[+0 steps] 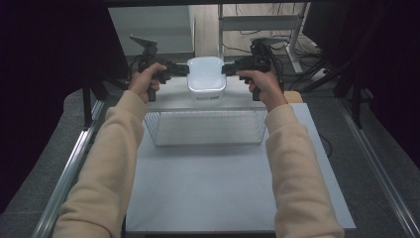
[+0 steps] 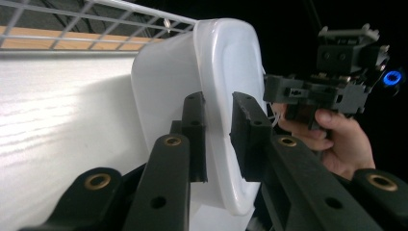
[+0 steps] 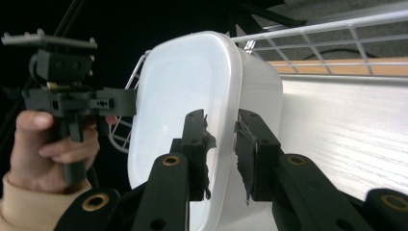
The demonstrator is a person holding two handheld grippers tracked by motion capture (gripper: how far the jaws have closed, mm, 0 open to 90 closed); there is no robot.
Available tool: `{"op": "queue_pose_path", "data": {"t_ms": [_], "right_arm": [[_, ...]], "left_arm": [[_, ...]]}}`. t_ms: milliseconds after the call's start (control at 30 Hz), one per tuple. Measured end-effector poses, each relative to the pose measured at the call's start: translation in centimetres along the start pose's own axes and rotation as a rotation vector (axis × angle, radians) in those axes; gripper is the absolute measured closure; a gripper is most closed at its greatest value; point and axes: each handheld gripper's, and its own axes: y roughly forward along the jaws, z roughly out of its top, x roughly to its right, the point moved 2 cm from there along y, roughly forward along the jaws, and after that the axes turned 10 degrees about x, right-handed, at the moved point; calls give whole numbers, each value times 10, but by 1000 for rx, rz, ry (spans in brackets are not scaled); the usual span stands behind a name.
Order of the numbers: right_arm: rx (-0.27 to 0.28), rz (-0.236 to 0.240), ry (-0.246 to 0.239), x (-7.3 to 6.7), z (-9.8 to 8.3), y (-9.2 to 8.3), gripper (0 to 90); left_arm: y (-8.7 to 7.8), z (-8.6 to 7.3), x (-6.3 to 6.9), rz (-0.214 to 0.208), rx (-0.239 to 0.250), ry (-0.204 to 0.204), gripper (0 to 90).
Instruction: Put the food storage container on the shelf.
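**Tub held by both tongs past the rack, not yet set down**

Tub (image 1: 206, 74): white plastic, lid on, gripped on two opposite sides at once. In the high view it sits beyond the far edge of the wire rack (image 1: 205, 128), roughly centred between the hands. Can't tell from these frames whether its base touches anything or hangs clear; my read is it's being carried.

Left tongs (image 1: 184, 70): narrow, jaws pinching the lid rim on the tub's left side. The left gripper view shows the rim edge (image 2: 219, 120) sandwiched between the two black jaws. Right tongs (image 1: 229, 68): same, narrow on the opposite rim; the right gripper view has the rim (image 3: 225, 130) between the jaws, pads look worn and frayed.

Progress, as a judgement: grasp done on both sides, transfer under way. Left to do: place the tub, likely in the rack since that's the only receptacle near, then release. Rack has nothing in it.

Pose: both arms stretched forward, near straight, cream sleeves running up either side of the white worktop (image 1: 223, 193). Hands (image 1: 147, 79) level with each other, tongs pointing inward at one another, each sideways on to the tub. Symmetric two-hand hold.
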Motion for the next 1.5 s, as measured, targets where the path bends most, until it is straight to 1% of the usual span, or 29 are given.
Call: {"op": "queue_pose_path", "data": {"t_ms": [33,100,167,300,367,433,467,500,533,567,600,633,700,800,867,900,933,967,1000,1067,1167,1200,1233,1267,1333,1400,1433,1467,1500], "right_arm": [[1,-10,20,1,1,2,736],[5,-24,39,2,1,4,734],[10,-31,54,4,1,7,730],[16,-37,66,8,0,10,715],[25,-35,69,9,-1,9,715],[30,-33,68,8,-1,9,697],[35,-24,66,7,-1,8,652],[44,-13,76,5,-1,7,574],[53,-5,71,4,-1,6,525],[62,-3,57,1,-1,4,495],[78,-5,24,-1,-2,1,461],[89,-6,10,-3,-2,-2,435],[111,-11,-53,-9,-5,-11,391],[134,-21,-152,-16,-12,-26,346],[140,-16,-203,-18,-19,-36,334],[137,-7,-238,-19,-25,-43,330],[135,-2,-266,-19,-31,-48,327],[136,2,-290,-18,-38,-55,325],[134,2,-311,-17,-44,-61,320],[133,5,-350,-14,-55,-69,315],[128,3,-400,-8,-77,-82,304],[130,4,-411,-6,-84,-85,303],[131,6,-420,-4,-90,-88,300],[130,-1,-440,-1,-99,-91,296],[136,-14,-469,3,-114,-96,293],[127,-19,-493,8,-131,-100,288],[120,-20,-505,11,-140,-101,285],[113,-24,-518,13,-150,-102,284],[109,-27,-529,16,-159,-103,284]], "left_arm": [[1,1,-3,-4,1,-14,749],[3,1,-8,-8,-4,-34,737],[5,1,-11,-8,-12,-43,721],[8,0,-14,-5,-2,-48,693],[8,-1,-13,3,3,-39,680],[9,-1,-10,16,8,-22,604],[9,-1,-7,26,24,-9,539],[8,-2,-4,41,36,8,493],[6,-2,0,65,51,33,445],[3,-3,3,87,67,60,416],[2,-4,6,95,81,79,388],[-2,-6,11,113,90,118,368],[-7,-12,19,143,89,190,331],[-13,-25,30,164,100,264,297],[-19,-37,36,170,105,311,289],[-23,-43,39,170,101,324,282],[-28,-51,40,178,96,357,278],[-32,-58,42,187,96,381,276],[-34,-64,43,196,97,394,272],[-41,-81,45,214,94,439,268],[-50,-107,43,239,98,491,265],[-51,-113,42,244,95,505,265],[-54,-123,40,247,93,521,264],[-56,-132,38,252,96,531,263],[-59,-149,33,264,83,554,261],[-63,-166,27,296,82,578,257],[-64,-175,24,311,91,593,255],[-66,-184,20,316,94,596,256],[-67,-193,15,313,93,595,256]]}}
